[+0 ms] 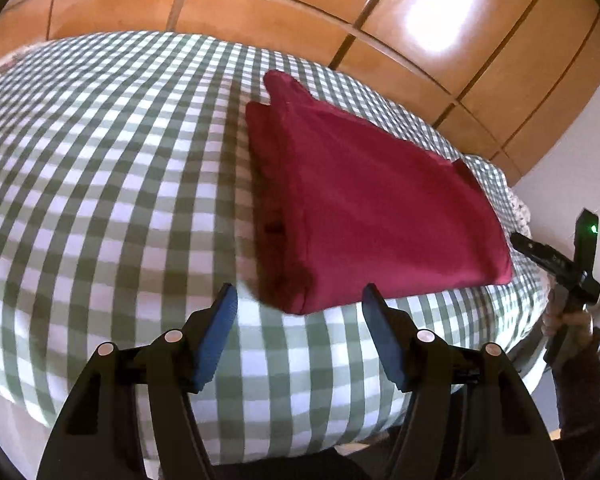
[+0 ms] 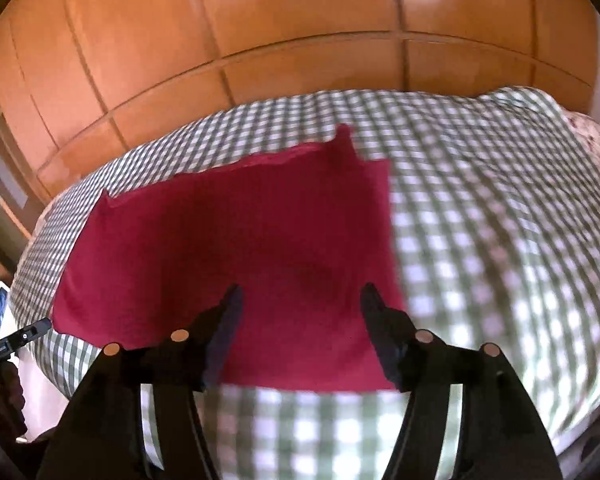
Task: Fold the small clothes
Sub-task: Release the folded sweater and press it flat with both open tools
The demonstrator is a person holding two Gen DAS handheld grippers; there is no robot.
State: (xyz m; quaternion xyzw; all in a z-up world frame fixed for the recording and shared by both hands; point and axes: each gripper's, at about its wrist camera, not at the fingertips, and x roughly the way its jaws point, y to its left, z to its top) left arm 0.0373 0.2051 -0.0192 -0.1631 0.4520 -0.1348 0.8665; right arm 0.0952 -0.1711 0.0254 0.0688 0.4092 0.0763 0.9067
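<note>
left gripper [image 1: 300, 300]: jaws apart, empty, just off the near corner of the folded red garment [image 1: 364, 200] | garment: flat on the green-checked bedcover [image 1: 100, 200], wooden wardrobe [image 1: 260, 8] behind | right gripper [image 2: 300, 300]: jaws apart, empty, above the garment's near edge

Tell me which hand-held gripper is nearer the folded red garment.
Right. The right hand-held gripper hangs open directly over the red garment; the left hand-held gripper sits open just off its near corner, over the checked bedcover.

A dark red garment [image 1: 372, 208] lies on a green-and-white checked cover [image 1: 100, 184] before orange-brown wooden panels [image 1: 260, 12].
</note>
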